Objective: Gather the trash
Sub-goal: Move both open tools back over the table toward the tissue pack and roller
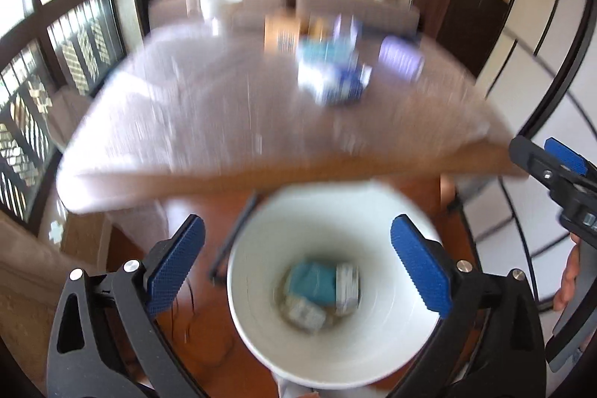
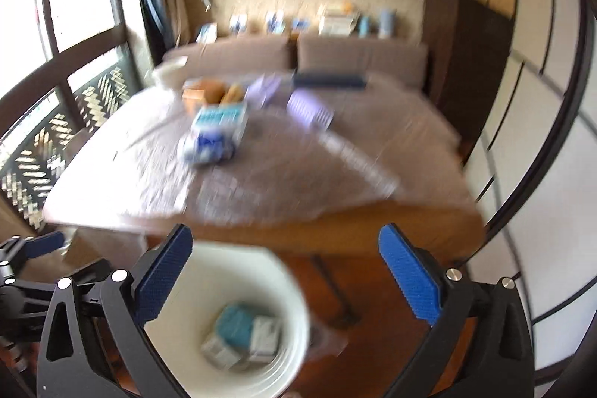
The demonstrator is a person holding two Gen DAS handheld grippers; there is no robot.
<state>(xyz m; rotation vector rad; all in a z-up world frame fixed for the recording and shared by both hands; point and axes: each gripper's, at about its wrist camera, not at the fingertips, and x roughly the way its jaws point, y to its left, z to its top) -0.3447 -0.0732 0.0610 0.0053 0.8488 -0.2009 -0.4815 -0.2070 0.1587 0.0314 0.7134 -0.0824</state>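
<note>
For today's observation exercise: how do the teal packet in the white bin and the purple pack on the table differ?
The teal packet lies inside the white bin below the table edge; the purple pack sits on the table. The teal packet touches other trash; the purple pack stands apart. Both are blurred.

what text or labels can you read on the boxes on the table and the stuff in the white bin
None can be read.
Blue and white box on the table: print too blurred.
Purple pack: blurred.
Packets in the white bin, teal one included: print smeared, unreadable.
</note>
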